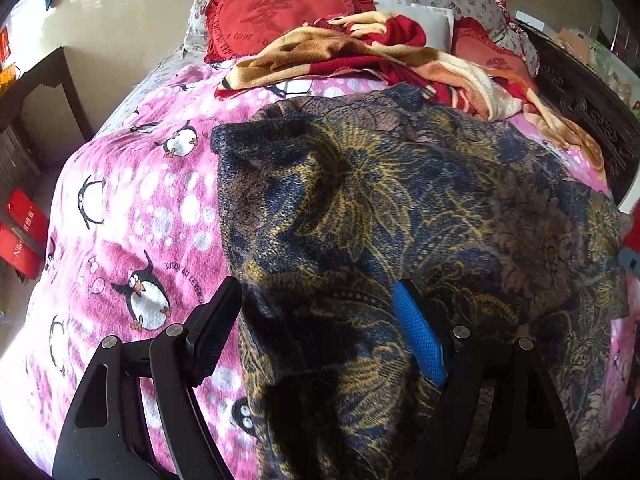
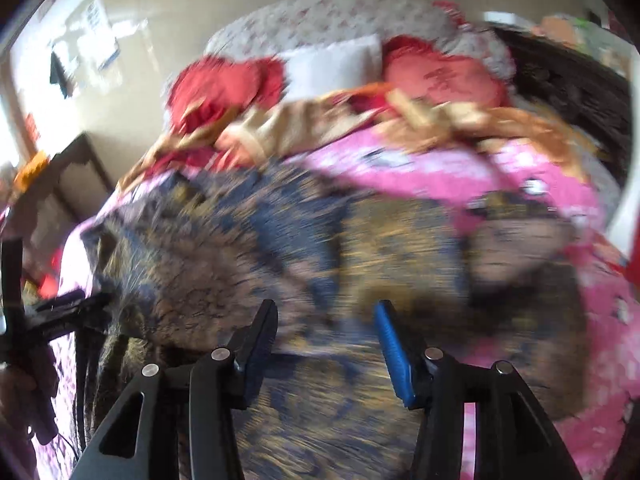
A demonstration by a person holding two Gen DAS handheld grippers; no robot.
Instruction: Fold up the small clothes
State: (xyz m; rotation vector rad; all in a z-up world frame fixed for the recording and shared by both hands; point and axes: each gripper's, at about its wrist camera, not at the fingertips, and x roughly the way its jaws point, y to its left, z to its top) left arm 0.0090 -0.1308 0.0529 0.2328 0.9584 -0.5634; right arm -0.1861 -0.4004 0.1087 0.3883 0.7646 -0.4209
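Note:
A dark blue, brown and gold patterned garment [image 1: 400, 208] lies spread on a pink penguin blanket [image 1: 132, 216] on a bed. My left gripper [image 1: 316, 320] is open over the garment's near left edge, one finger over the blanket, the other over the cloth. In the right wrist view, which is motion-blurred, the same garment [image 2: 304, 248] fills the middle and my right gripper [image 2: 326, 332] is open just above it. The left gripper shows at that view's left edge [image 2: 60, 312]. The right gripper's tip shows at the right edge of the left wrist view [image 1: 630, 258].
Crumpled red, tan and cream blankets [image 1: 360, 52] and red heart pillows [image 1: 272, 12] lie at the bed's head. A dark carved bed frame [image 1: 580, 92] runs along the right. A dark table [image 1: 36, 84] and red bags [image 1: 20, 236] stand left of the bed.

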